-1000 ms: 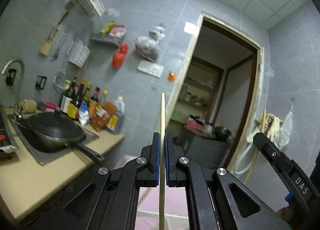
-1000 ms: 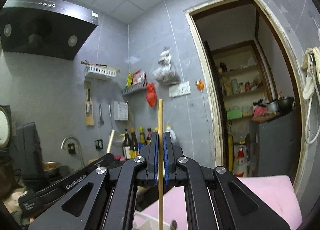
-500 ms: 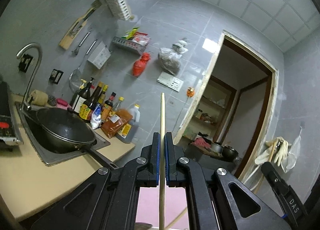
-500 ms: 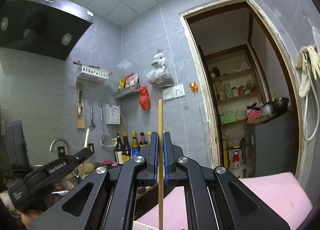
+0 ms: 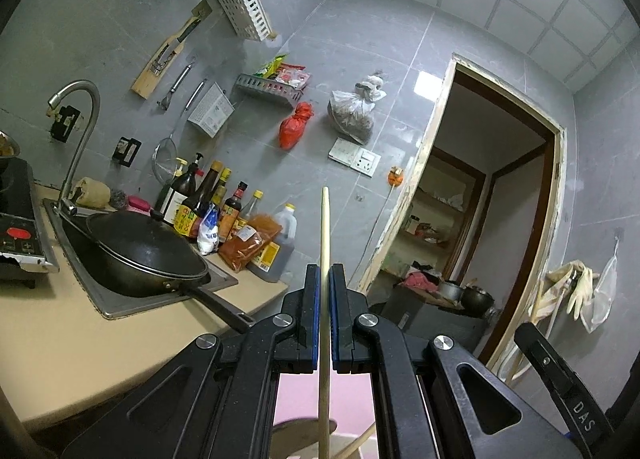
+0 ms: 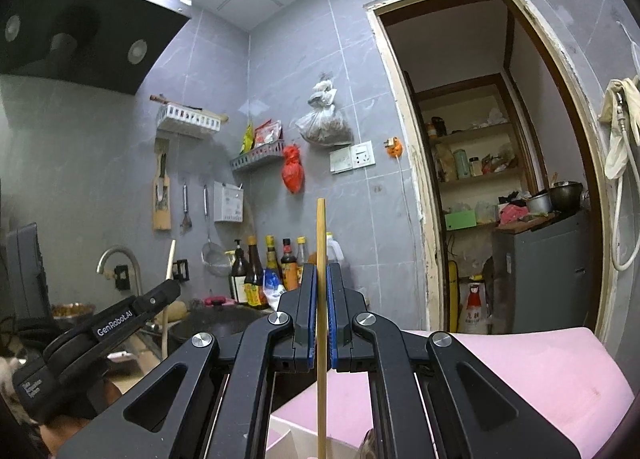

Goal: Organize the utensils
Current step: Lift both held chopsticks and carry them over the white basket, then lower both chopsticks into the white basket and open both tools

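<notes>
While each gripper pointed level into the kitchen, it clamped one upright chopstick between its blue pads — the left gripper (image 5: 325,279) on a pale chopstick (image 5: 325,227), the right gripper (image 6: 321,279) on a darker stick (image 6: 321,243). Both sticks rose above the fingertips and ran down past the bottom edge. Below lay a pink surface (image 6: 520,359). To the left, a wok (image 5: 140,251) sat in the sink (image 5: 168,299) beside bottles (image 5: 216,203) on the counter (image 5: 60,339); a doorway (image 6: 492,179) opened to the right.

Matt black plastic tongs (image 5: 325,319) grip a smooth wooden chopstick (image 5: 325,227).
</notes>
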